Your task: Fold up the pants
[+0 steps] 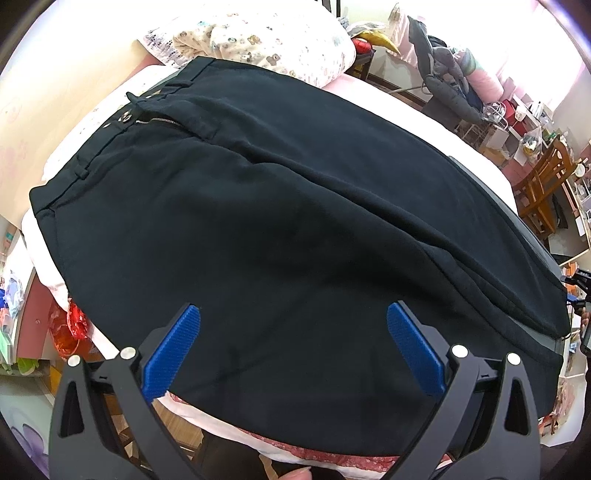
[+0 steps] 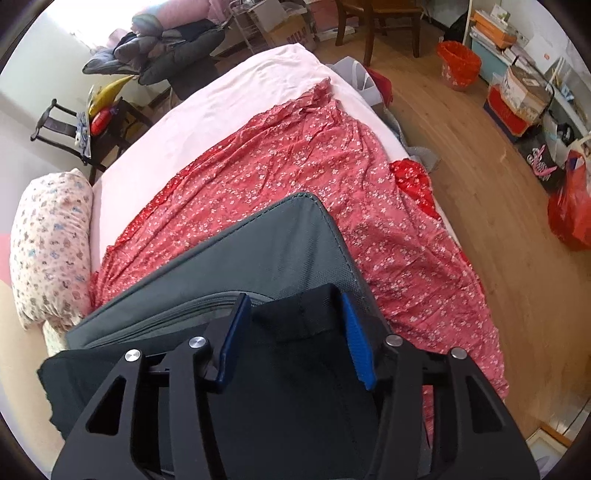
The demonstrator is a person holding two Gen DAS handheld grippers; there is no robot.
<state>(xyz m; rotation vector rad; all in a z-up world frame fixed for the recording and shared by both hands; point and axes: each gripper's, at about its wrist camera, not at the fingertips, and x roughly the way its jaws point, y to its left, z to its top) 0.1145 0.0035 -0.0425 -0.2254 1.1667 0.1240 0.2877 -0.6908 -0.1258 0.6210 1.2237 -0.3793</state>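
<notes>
a: cluttered bedroom, bed [image 2: 221,110] under a pale pink sheet, red floral cloth [image 2: 314,177] spread over its near half. wooden floor and boxes off to one side.

b: and on top, a grey padded board [image 2: 280,243], with black pants [image 1: 280,206] laid flat across it. waistband, zipper and belt loops toward the headboard side, by the floral pillow [image 1: 258,33]; legs running long the other way, side by side.

a: left gripper [image 1: 293,350] hanging over the near edge around mid-length of the garment, blue pads wide apart, nothing pinched. bare cloth only between them.

b: right gripper [image 2: 295,332] down at the far end instead, over the leg hems [image 2: 295,314]. jaws partly closed, a fold of black hem sitting between the blue pads. hard to say whether really pressed or just bracketed; looks snug on one side, a gap on the other.

a: so right hand nearer the hems, left nearer the middle. probably a lengthwise fold, hems carried up along the long axis toward the waistband.

b: nothing blocking that path. pillow just past the waistband, worth stopping short of it. red cloth wrinkled beside the board, could snag a dragged hem.
</notes>
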